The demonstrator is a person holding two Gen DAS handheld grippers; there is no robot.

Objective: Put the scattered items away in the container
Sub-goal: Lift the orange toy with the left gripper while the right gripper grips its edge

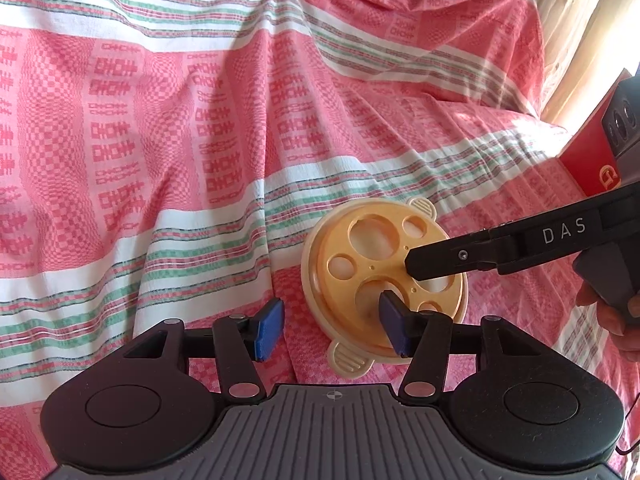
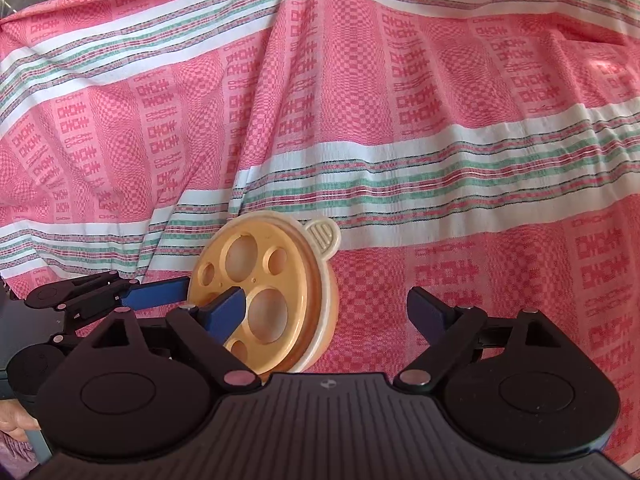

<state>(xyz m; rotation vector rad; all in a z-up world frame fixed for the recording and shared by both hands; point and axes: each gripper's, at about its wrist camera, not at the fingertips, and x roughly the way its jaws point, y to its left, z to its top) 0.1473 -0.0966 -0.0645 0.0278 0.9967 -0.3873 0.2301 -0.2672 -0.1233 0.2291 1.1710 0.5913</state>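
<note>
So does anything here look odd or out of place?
The round container sits tilted on the rumpled cloth rather than flat. Its holed orange disc looks slightly askew in the cream rim. Nothing looks spilled or broken.

Perforated lid between open tongs

Matt plastic lid, woven cotton cloth

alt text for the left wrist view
A round cream container with an orange holed lid lies on pink striped cloth. The open left gripper straddles its near edge; the right gripper reaches over it.
</note>
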